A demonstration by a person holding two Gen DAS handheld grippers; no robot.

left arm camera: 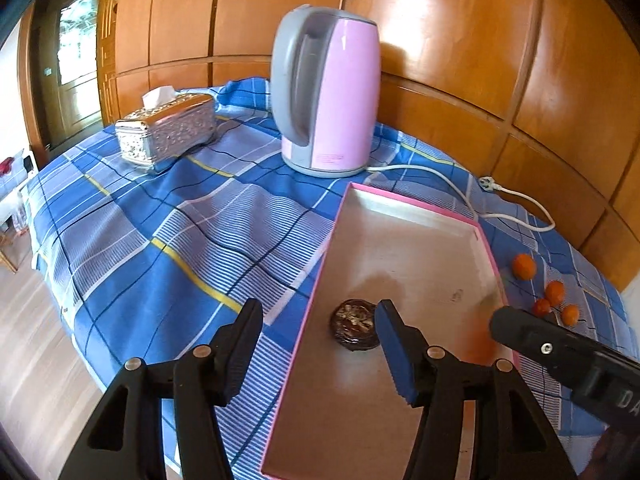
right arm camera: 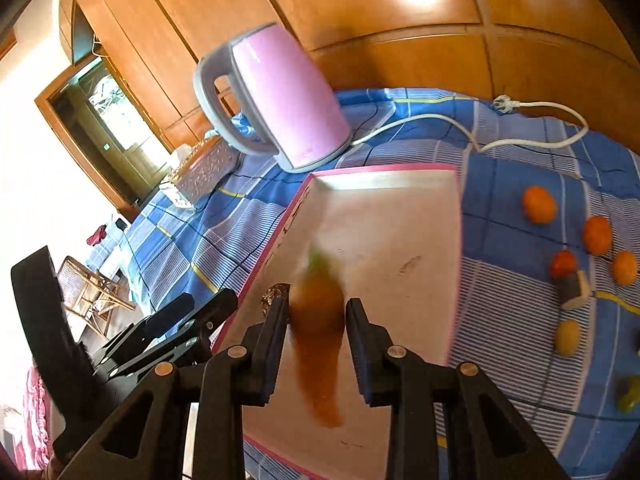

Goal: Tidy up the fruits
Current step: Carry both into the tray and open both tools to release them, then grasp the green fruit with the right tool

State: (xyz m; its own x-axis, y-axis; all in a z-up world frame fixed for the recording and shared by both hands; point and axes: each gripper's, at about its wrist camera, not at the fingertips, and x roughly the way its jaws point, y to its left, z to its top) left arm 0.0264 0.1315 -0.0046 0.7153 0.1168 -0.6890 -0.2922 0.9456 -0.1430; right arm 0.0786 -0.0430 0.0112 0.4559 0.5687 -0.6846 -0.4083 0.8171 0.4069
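Pink-rimmed shallow tray (right arm camera: 400, 184) holds only a dark round wrapped piece (left arm camera: 354, 324) as the right gripper (right arm camera: 316, 316), jaws parted, drops a blurred orange carrot-shaped piece (right arm camera: 320, 332) in; the left gripper (left arm camera: 316, 344) gapes empty, and small orange fruits (right arm camera: 596, 234) wait on the blue checked cloth (right arm camera: 512, 300).

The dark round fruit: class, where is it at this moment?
In the left wrist view the dark round fruit lies inside the pink-rimmed tray, near its left rim, just ahead of the open left gripper.

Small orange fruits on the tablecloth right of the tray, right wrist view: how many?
4: farthest fruit nearest the cord, second fruit below it, reddish fruit by a small cylinder, fourth fruit at the right edge. More may lie out of frame.
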